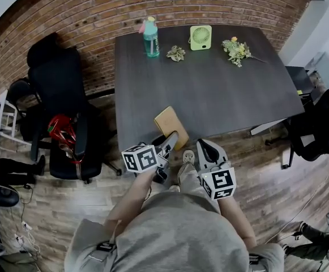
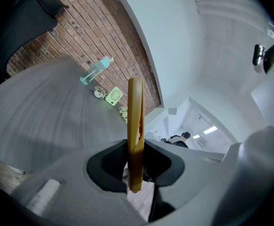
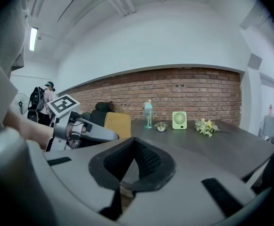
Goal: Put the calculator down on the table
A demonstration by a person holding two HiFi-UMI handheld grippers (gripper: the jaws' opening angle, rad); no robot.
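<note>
The calculator (image 1: 171, 127) is a flat tan slab, and my left gripper (image 1: 167, 144) is shut on its near end. It hangs over the near edge of the dark grey table (image 1: 221, 95). In the left gripper view the calculator (image 2: 136, 121) stands edge-on between the black pads, pointing out over the table (image 2: 37, 117). My right gripper (image 1: 207, 148) is beside the left one, just short of the table edge, shut with nothing in it. The right gripper view shows the calculator (image 3: 117, 123) and the left gripper (image 3: 109, 135) to its left.
At the table's far edge stand a teal bottle (image 1: 150, 37), a small plant (image 1: 176, 53), a green fan (image 1: 200, 37) and a spray of flowers (image 1: 236, 51). A black office chair (image 1: 62, 95) stands left of the table, another chair (image 1: 317, 129) to the right.
</note>
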